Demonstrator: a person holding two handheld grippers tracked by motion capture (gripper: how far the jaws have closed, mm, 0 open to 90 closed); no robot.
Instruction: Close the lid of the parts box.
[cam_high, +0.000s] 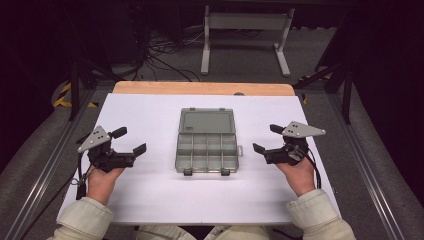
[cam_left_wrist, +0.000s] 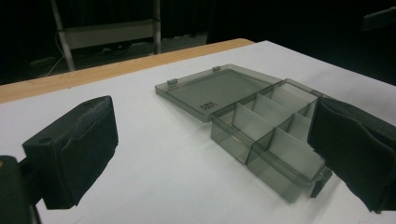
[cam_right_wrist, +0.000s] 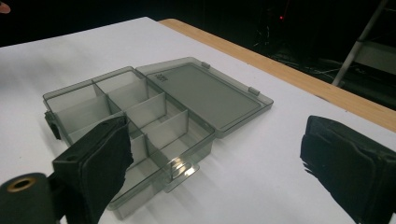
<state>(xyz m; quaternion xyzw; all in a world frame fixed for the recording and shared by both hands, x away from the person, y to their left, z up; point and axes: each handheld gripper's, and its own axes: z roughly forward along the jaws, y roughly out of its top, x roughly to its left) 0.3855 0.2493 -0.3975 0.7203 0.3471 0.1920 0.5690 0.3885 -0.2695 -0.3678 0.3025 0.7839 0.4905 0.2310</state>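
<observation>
A smoky grey plastic compartment box (cam_high: 206, 145) lies open in the middle of the white table, its lid (cam_high: 207, 121) folded flat toward the far side. Its compartments look empty (cam_left_wrist: 275, 135) (cam_right_wrist: 140, 116). My left gripper (cam_high: 130, 140) rests on the table left of the box, open, with nothing between its jaws (cam_left_wrist: 210, 154). On the other side of the box my right gripper (cam_high: 267, 138) is open too, apart from it, holding nothing (cam_right_wrist: 215, 158). A hand holds each gripper.
The white table surface (cam_high: 150, 190) has a wooden strip (cam_high: 200, 88) along its far edge. Beyond it stand a metal frame leg (cam_high: 205, 45) and cables on the floor. Metal rails run along both table sides.
</observation>
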